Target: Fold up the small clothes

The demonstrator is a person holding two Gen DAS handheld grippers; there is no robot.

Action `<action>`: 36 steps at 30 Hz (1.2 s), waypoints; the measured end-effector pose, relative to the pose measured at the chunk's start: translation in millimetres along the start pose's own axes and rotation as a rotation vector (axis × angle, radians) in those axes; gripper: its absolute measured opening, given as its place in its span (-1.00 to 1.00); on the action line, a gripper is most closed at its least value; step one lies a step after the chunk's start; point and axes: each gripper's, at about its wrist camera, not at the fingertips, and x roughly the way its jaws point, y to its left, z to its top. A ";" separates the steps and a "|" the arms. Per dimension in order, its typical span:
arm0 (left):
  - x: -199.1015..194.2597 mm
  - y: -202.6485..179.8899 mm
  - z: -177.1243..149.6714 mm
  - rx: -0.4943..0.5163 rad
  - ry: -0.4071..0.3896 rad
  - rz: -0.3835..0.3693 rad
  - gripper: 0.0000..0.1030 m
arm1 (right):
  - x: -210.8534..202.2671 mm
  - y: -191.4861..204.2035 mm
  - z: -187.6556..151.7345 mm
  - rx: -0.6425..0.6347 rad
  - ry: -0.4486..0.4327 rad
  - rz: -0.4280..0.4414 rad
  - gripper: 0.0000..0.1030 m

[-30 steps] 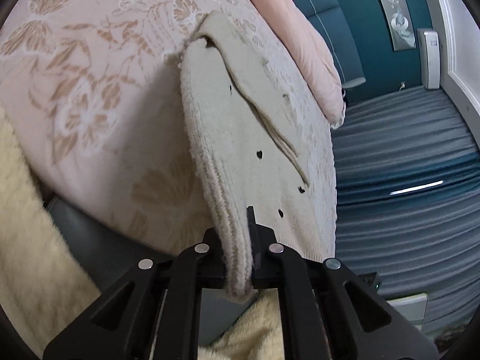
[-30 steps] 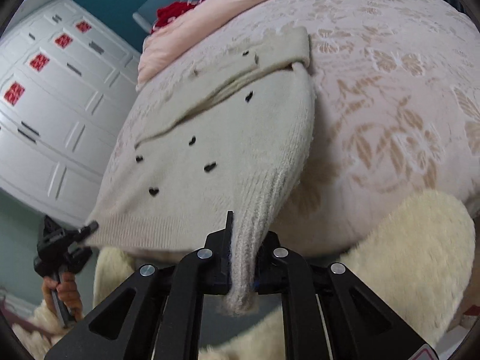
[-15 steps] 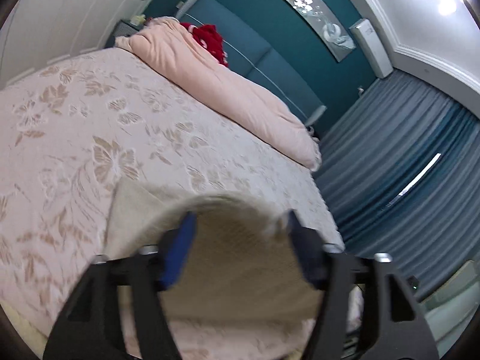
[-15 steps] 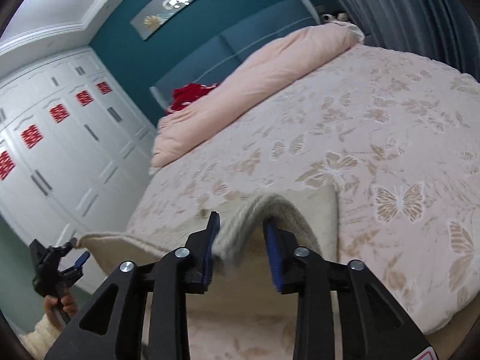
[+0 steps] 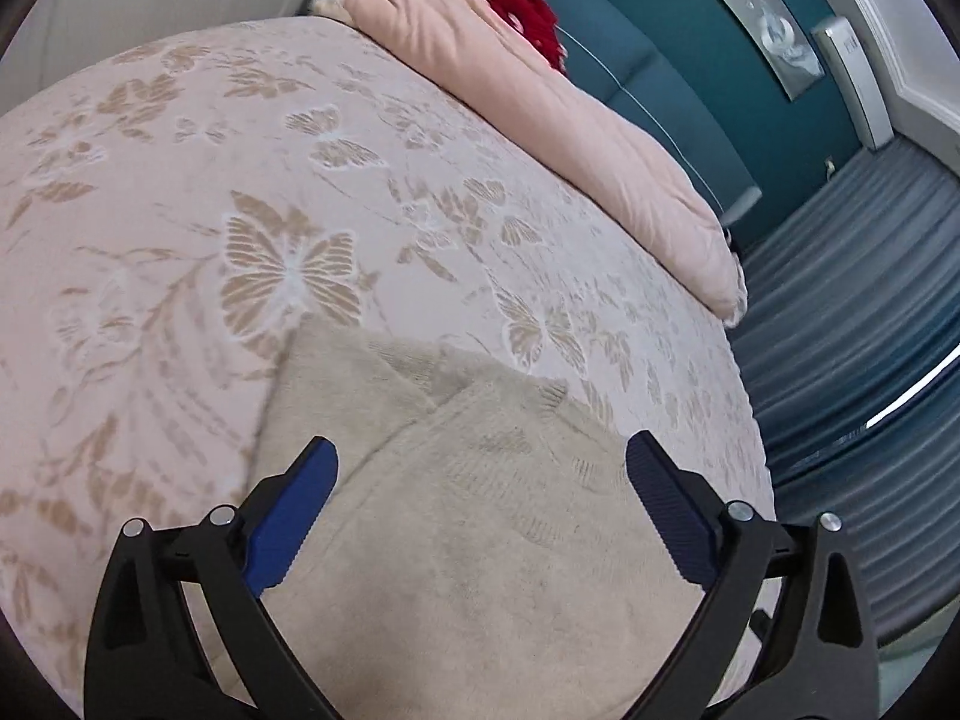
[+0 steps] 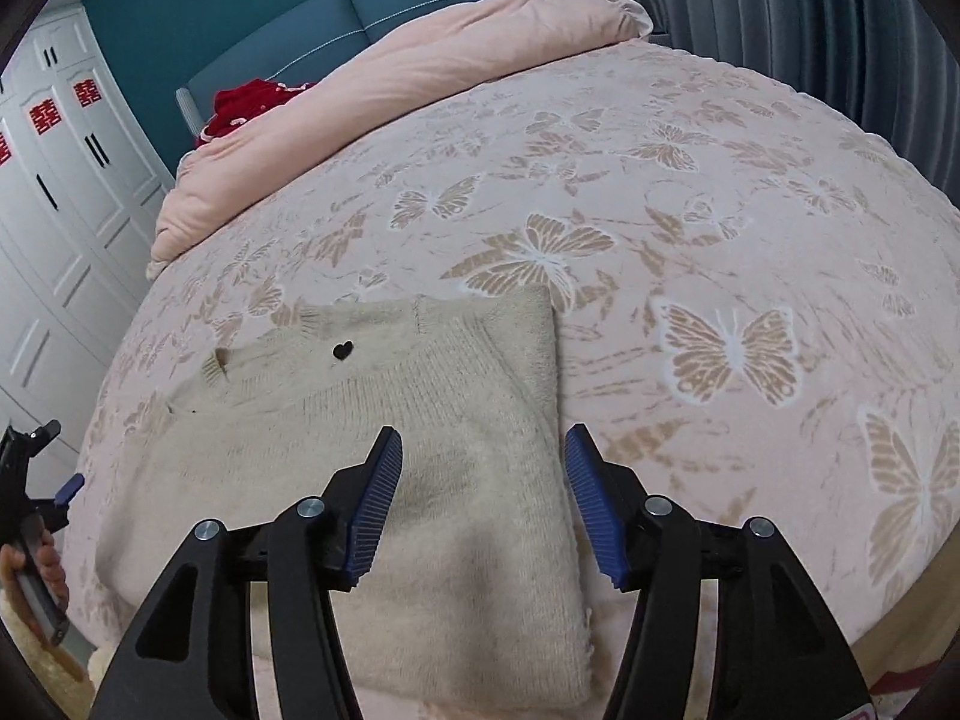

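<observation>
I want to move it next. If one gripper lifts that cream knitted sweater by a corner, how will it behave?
The cream knitted sweater will likely sag and unfold, since it lies soft and folded on the bedspread. Its fuzzy knit probably grips the ribbed pads well. It looks light.

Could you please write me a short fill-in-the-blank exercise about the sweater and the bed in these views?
1. The cream sweater lies folded on the bed's ____-patterned bedspread.
2. A small black ____ shape shows on the sweater's knit.
3. The right gripper has just been opening, and its jaws now stand ____, gripping nothing.
4. A ____ garment lies behind the pink duvet.

Missing words: butterfly; heart; open; red
</observation>
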 end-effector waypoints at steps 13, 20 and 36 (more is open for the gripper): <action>91.5 -5.6 -3.4 0.046 0.221 -0.021 0.01 | 78.3 9.8 19.5 -0.003 0.134 -0.033 -0.02; 30.1 -1.0 -16.6 -0.016 0.105 -0.096 -0.85 | 39.4 19.0 7.3 -0.001 0.040 0.013 -0.82; 34.5 -34.1 9.5 0.205 0.130 0.097 0.59 | -24.6 47.8 19.6 -0.020 -0.081 0.173 -0.82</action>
